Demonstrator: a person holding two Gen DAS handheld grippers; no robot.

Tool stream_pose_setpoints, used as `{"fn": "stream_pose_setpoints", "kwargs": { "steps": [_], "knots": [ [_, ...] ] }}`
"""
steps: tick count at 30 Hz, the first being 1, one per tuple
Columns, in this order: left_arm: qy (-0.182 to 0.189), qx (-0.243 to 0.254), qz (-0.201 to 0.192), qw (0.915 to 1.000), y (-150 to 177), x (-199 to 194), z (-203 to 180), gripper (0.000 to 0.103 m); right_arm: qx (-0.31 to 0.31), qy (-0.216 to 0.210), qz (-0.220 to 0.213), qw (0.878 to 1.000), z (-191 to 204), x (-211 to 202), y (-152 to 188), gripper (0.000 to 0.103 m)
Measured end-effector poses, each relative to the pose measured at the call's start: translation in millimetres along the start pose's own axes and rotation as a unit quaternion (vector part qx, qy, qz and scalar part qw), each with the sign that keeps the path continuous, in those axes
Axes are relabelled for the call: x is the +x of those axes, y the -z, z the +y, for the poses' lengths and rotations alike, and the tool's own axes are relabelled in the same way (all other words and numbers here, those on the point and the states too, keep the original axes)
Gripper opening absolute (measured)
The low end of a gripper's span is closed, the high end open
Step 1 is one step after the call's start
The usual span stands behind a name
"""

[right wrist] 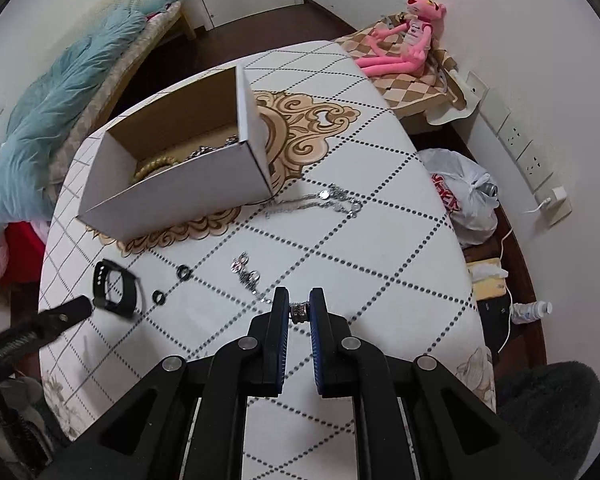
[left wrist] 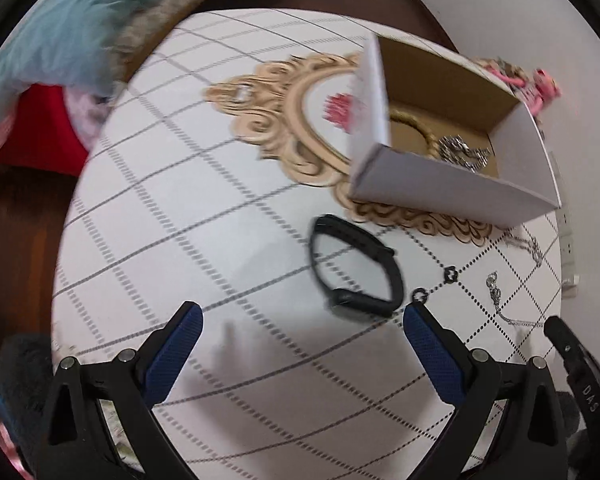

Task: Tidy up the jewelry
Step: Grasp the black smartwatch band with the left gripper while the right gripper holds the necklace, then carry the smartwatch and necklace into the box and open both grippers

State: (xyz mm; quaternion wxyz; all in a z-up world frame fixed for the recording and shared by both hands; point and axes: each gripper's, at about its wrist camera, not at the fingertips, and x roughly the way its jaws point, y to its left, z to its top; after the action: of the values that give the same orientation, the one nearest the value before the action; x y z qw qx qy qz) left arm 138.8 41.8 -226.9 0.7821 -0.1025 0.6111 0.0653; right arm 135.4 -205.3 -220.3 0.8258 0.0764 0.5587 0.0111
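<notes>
My left gripper [left wrist: 302,312] is open above the table, just short of a black wristband [left wrist: 354,268], which also shows in the right wrist view [right wrist: 118,290]. My right gripper [right wrist: 299,300] is shut on a small silver ring [right wrist: 299,313] above the table. An open cardboard box [right wrist: 204,180] holds a gold bangle [right wrist: 152,168] and silver chains [left wrist: 462,152]. Two black rings [right wrist: 183,271] [right wrist: 157,297], silver earrings [right wrist: 246,272] and a silver necklace [right wrist: 324,200] lie on the table.
The table [right wrist: 380,260] has a white checked cloth with a gold ornament. A pink plush toy [right wrist: 404,40] sits at the far right corner. A plastic bag [right wrist: 464,196] and wall sockets [right wrist: 520,144] are to the right, a bed with a blue blanket [right wrist: 60,100] to the left.
</notes>
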Motion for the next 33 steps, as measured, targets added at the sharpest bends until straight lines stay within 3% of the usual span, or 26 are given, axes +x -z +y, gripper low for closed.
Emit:
{"fn": "stream_pose_setpoints", "kwargs": {
  "steps": [4, 5, 7, 8, 9, 16, 24, 33],
  "knots": [
    [0.001, 0.026, 0.002, 0.9997, -1, 14, -21, 0.099, 0.007, 0.007, 0.009, 1.0, -7, 9, -1, 0.011],
    [-0.003, 0.033, 0.003, 0.9994, 0, 16, -25, 0.094, 0.009, 0.008, 0.012, 1.0, -10, 10, -1, 0.011],
    [-0.002, 0.046, 0.0, 0.9989, -1, 20, -32, 0.075, 0.014, 0.011, 0.017, 1.0, -14, 14, -1, 0.011],
    [-0.002, 0.054, 0.0, 0.9985, 0, 22, -35, 0.056, 0.017, 0.012, 0.019, 1.0, -17, 16, -1, 0.011],
    [-0.001, 0.059, 0.002, 0.9983, 0, 24, -36, 0.051, 0.019, 0.014, 0.021, 1.0, -19, 17, -1, 0.011],
    [0.011, 0.065, -0.028, 0.9974, 7, 10, -32, 0.05, 0.025, 0.003, 0.027, 0.999, -29, 15, -1, 0.011],
    [0.042, 0.078, -0.072, 0.9935, 9, -44, -29, 0.05, -0.001, -0.052, 0.0, 0.999, -11, -33, -18, 0.011],
    [0.091, 0.078, -0.121, 0.9854, -29, -112, -28, 0.05, -0.052, -0.104, -0.049, 0.992, 24, -102, -72, 0.011]
  ]
}}
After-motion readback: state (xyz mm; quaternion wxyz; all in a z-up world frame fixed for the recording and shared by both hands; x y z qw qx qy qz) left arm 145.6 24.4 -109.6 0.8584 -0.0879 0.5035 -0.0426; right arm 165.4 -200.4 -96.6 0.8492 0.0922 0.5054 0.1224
